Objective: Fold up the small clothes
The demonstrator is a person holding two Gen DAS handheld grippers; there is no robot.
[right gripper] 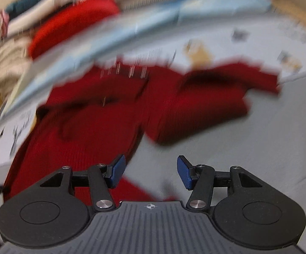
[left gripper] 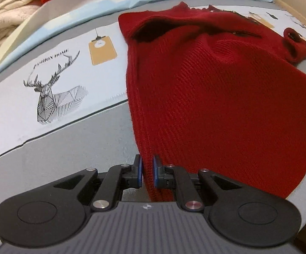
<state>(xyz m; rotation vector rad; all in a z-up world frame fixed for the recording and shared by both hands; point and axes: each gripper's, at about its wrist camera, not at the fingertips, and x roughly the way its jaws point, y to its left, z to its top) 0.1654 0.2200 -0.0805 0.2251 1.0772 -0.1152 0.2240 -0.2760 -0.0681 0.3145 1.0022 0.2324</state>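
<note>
Sheet [left gripper: 72,114] print is reading "FASHION HOME" above a line-drawn deer [left gripper: 51,97]. Red sweater [left gripper: 216,97] is lying spread on the sheet. Left hand-held gripper [left gripper: 147,172] is pinching the sweater's ribbed edge between its pads. Right hand-held gripper [right gripper: 150,172] is hanging open above the sweater's near edge, holding nothing; its view is blurring. Folded clothes [left gripper: 7,14] are sitting stacked beyond.

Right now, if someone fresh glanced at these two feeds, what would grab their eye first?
The red knit sweater spread across the grey printed bed sheet, filling the middle. The left gripper is shut on its near ribbed edge; the right gripper hangs open above the sweater's other side. A stag print sits to the left.
</note>
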